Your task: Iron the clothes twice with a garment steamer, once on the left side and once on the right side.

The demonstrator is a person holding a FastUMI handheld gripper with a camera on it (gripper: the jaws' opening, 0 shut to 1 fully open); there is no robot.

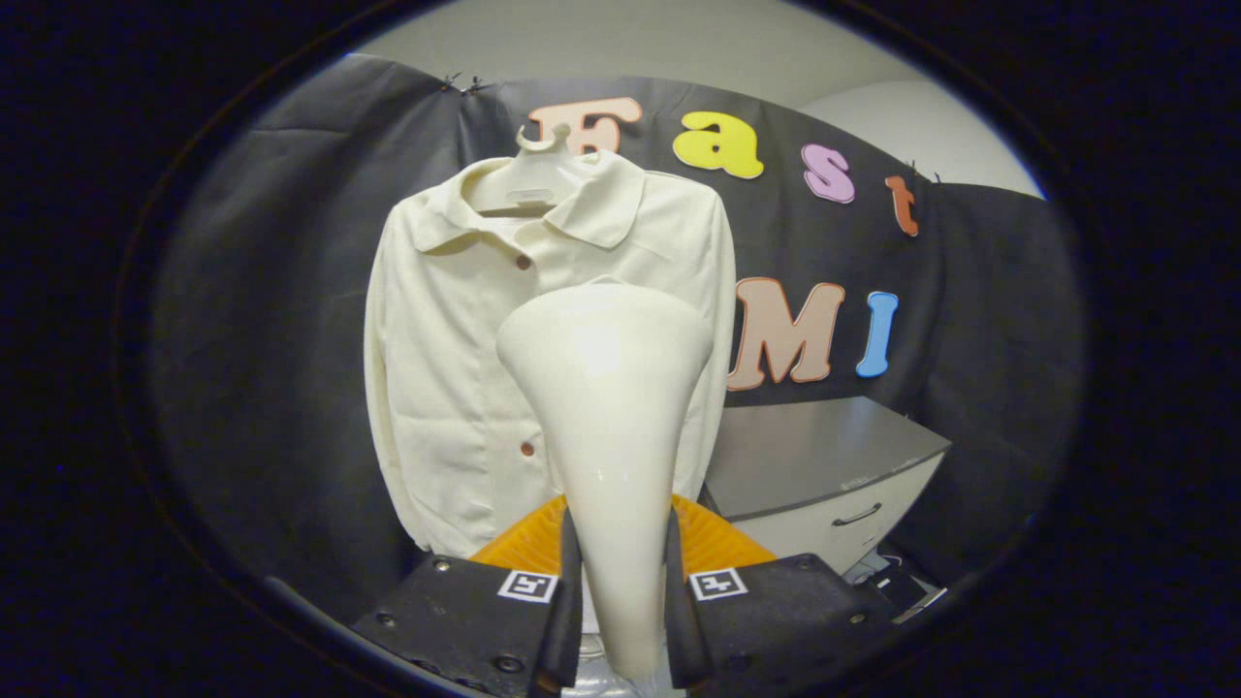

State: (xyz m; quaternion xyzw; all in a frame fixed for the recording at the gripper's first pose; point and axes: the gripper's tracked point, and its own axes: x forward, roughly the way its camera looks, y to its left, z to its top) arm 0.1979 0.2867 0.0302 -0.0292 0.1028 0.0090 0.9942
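Note:
A cream long-sleeved shirt [456, 339] with brown buttons hangs on a white hanger [528, 179] against the booth's black wall. My gripper [620, 591] is shut on the white garment steamer [606, 407], both fingers pressing its narrow handle. The steamer's wide head rises ahead of the fingers and covers the shirt's right half at chest height. Whether the head touches the cloth I cannot tell. An orange part [722, 543] of the steamer shows just behind the handle, low between the fingers.
A grey-topped white cabinet [824, 465] with a drawer handle stands to the right of the shirt, below the wall. Some dark clutter lies on the floor beside it [892, 586].

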